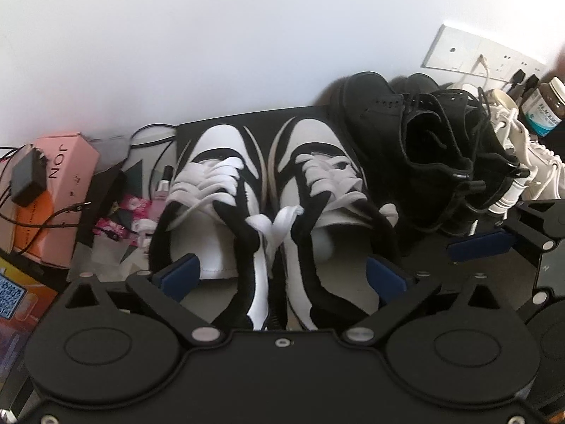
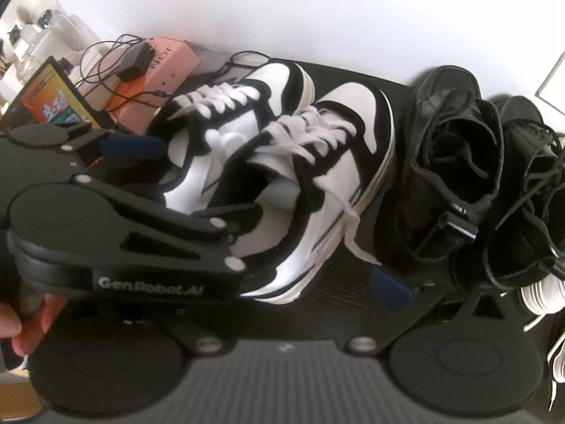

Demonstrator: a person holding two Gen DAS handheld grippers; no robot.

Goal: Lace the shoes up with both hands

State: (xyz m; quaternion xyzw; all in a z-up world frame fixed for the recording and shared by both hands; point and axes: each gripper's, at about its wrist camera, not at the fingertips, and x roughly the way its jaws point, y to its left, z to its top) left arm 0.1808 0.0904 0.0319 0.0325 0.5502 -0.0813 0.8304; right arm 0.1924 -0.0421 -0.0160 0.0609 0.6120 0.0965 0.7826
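A pair of black-and-white sneakers with white laces stands side by side on a black mat (image 1: 317, 113), toes pointing away. In the left wrist view the left shoe (image 1: 215, 162) and right shoe (image 1: 317, 162) sit between the blue pads of my left gripper (image 1: 282, 275), which is open wide and empty behind the heels. Loose lace ends (image 1: 279, 222) hang between the collars. In the right wrist view my right gripper (image 2: 282, 282) is open and empty behind the right sneaker (image 2: 335, 148); its left finger is hidden by the left gripper's body (image 2: 123, 226). A loose lace end (image 2: 353, 240) trails onto the mat.
Black lace-up shoes (image 1: 434, 152) stand right of the sneakers, with white shoes (image 1: 522, 155) beyond them. A pink box (image 1: 67, 176), a black adapter (image 1: 28, 180) and cables lie at the left. A wall socket plate (image 1: 473, 53) and a bottle (image 1: 543, 106) are at the far right.
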